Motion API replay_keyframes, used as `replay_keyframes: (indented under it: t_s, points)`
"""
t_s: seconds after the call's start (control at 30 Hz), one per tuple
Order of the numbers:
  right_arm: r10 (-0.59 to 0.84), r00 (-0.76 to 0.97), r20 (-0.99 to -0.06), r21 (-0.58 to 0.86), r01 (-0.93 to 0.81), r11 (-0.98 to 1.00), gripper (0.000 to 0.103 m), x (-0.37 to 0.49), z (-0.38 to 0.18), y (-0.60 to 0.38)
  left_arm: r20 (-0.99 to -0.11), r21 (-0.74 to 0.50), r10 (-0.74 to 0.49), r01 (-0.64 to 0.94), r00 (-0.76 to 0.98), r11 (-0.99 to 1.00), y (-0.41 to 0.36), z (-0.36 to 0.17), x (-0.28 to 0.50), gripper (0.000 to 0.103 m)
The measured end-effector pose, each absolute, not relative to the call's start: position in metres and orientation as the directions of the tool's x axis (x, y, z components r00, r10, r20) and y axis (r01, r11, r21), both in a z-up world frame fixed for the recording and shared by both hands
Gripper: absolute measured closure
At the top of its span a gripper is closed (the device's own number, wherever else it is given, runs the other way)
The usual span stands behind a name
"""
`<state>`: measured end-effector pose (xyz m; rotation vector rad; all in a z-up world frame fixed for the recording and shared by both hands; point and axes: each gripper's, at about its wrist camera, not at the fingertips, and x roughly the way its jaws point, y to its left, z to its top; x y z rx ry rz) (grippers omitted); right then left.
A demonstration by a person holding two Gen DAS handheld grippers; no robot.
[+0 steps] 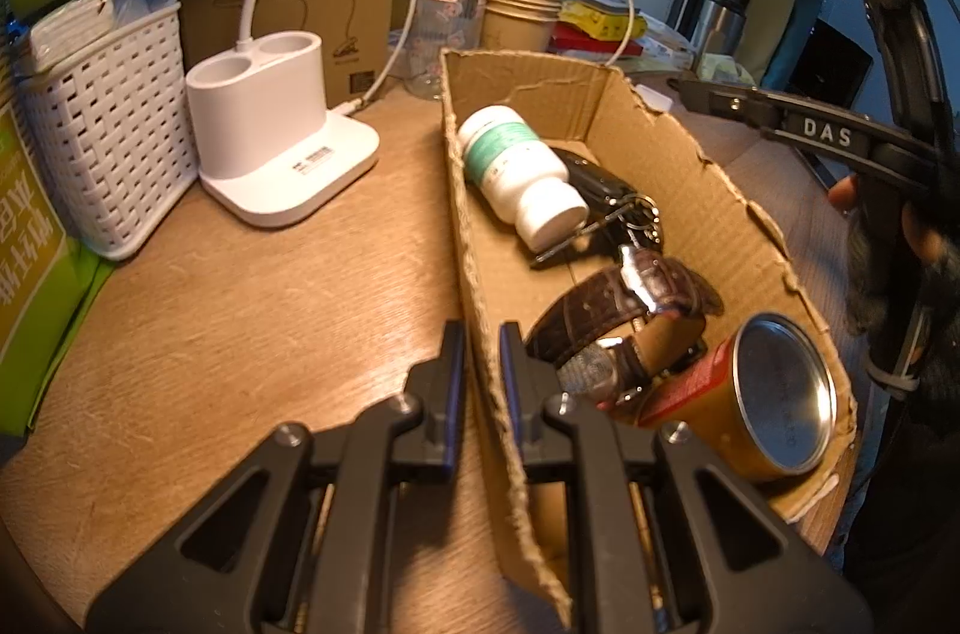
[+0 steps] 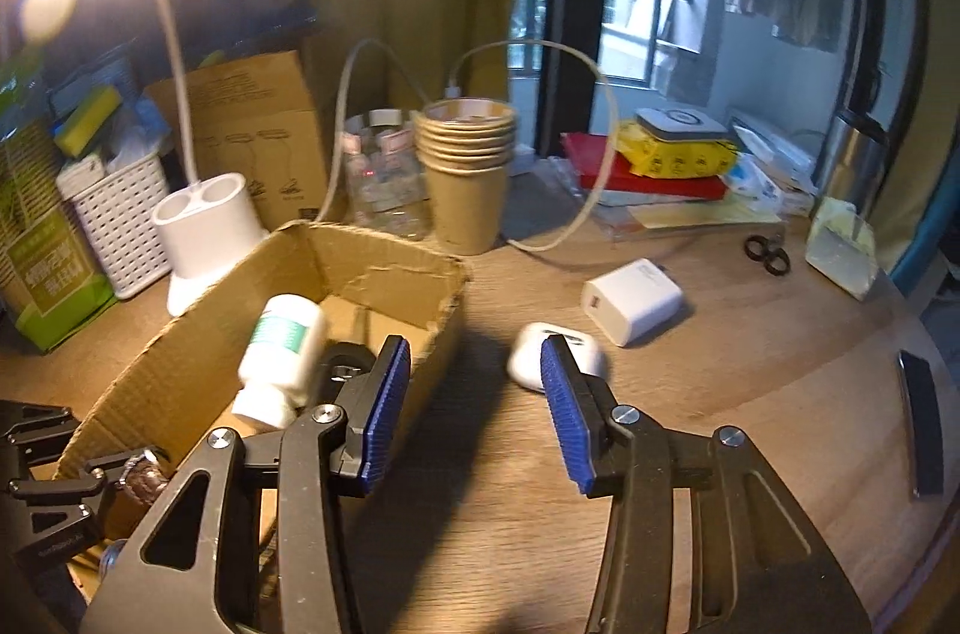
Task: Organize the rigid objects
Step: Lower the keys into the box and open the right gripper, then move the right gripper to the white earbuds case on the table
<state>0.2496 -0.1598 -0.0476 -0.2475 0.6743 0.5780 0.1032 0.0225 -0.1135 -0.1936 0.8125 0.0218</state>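
An open cardboard box (image 1: 660, 142) lies on the wooden table. Inside it are a white pill bottle (image 1: 516, 166), a black key fob (image 1: 600, 190), a brown leather watch (image 1: 630, 310) and a gold and red tin can (image 1: 774, 394). My left gripper (image 1: 482, 370) is shut on the box's near left wall, which runs between its pads. My right gripper (image 2: 474, 343) stands open over bare table just right of the box (image 2: 180, 352), with nothing between its fingers. A white earbud case (image 2: 525, 361) lies just beyond its right fingertip, and a white charger (image 2: 633, 301) sits behind that.
A white lamp base (image 1: 282, 142), a white basket (image 1: 108, 124) and a green carton stand left of the box. Stacked paper cups (image 2: 468, 172), a cable, books, scissors (image 2: 767, 255) and a flask crowd the back. A black strip (image 2: 921, 424) lies near the table's right edge.
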Motion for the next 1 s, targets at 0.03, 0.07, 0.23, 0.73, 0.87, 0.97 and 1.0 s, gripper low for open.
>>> replay_keyframes:
  t_s: [0.03, 0.07, 0.23, 0.73, 0.87, 0.97, 1.0]
  points:
    - [0.420, 0.634, -0.649, -0.027, -0.571, 0.821, 0.055, 0.251, -0.048, -0.162, -0.723, -0.163, -0.055, -0.093, 0.688, 0.982, 0.022, -0.114, 0.103, 0.090]
    - [0.416, 0.636, -0.650, -0.024, -0.564, 0.826, 0.055, 0.254, -0.048, -0.166, -0.723, -0.164, -0.055, -0.093, 0.689, 0.982, 0.023, -0.114, 0.103, 0.090]
    - [0.388, 0.649, -0.654, -0.022, -0.529, 0.849, 0.055, 0.263, -0.053, -0.177, -0.723, -0.164, -0.055, -0.093, 0.689, 0.982, 0.023, -0.113, 0.103, 0.090]
    - [0.335, 0.624, -0.706, -0.021, -0.491, 0.871, 0.037, 0.295, -0.084, -0.172, -0.723, -0.163, -0.055, -0.093, 0.688, 0.982, 0.022, -0.113, 0.103, 0.090]
    - [0.326, 0.605, -0.727, -0.019, -0.491, 0.871, 0.037, 0.306, -0.093, -0.169, -0.723, -0.163, -0.055, -0.093, 0.688, 0.982, 0.022, -0.113, 0.103, 0.090]
    - [0.325, 0.593, -0.736, -0.012, -0.492, 0.871, 0.037, 0.314, -0.098, -0.168, -0.723, -0.163, -0.055, -0.093, 0.688, 0.982, 0.023, -0.113, 0.104, 0.090]
    - [0.324, 0.591, -0.738, -0.012, -0.492, 0.871, 0.037, 0.315, -0.099, -0.168, -0.723, -0.163, -0.055, -0.093, 0.688, 0.982, 0.022, -0.113, 0.103, 0.090]
